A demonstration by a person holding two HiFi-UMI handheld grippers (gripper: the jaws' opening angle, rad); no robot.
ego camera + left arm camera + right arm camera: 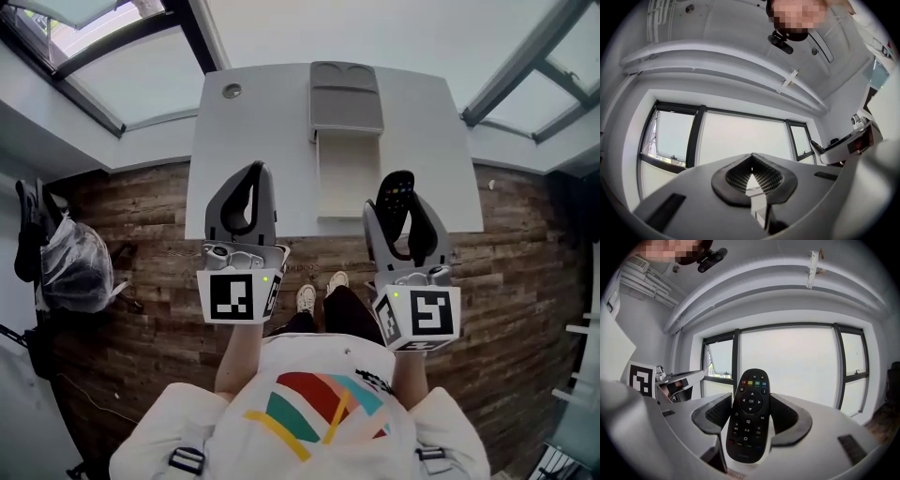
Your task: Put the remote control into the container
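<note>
A black remote control (749, 414) with coloured buttons stands upright between the jaws of my right gripper (751, 414), which is shut on it. In the head view the remote control (395, 199) sticks out of the right gripper (400, 223) over the table's front edge. The container (346, 175), an open beige box with its grey lid (346, 97) folded back, lies on the white table (253, 131), just left of the remote. My left gripper (242, 199) is shut with nothing in it, its pads (736, 176) touching, raised near the table's front left.
A small round grommet (232, 91) sits at the table's back left. The floor (150, 281) is dark wood planks. A chair with a plastic bag (70, 262) stands at the left. Both gripper views point up at windows (797, 366) and the ceiling.
</note>
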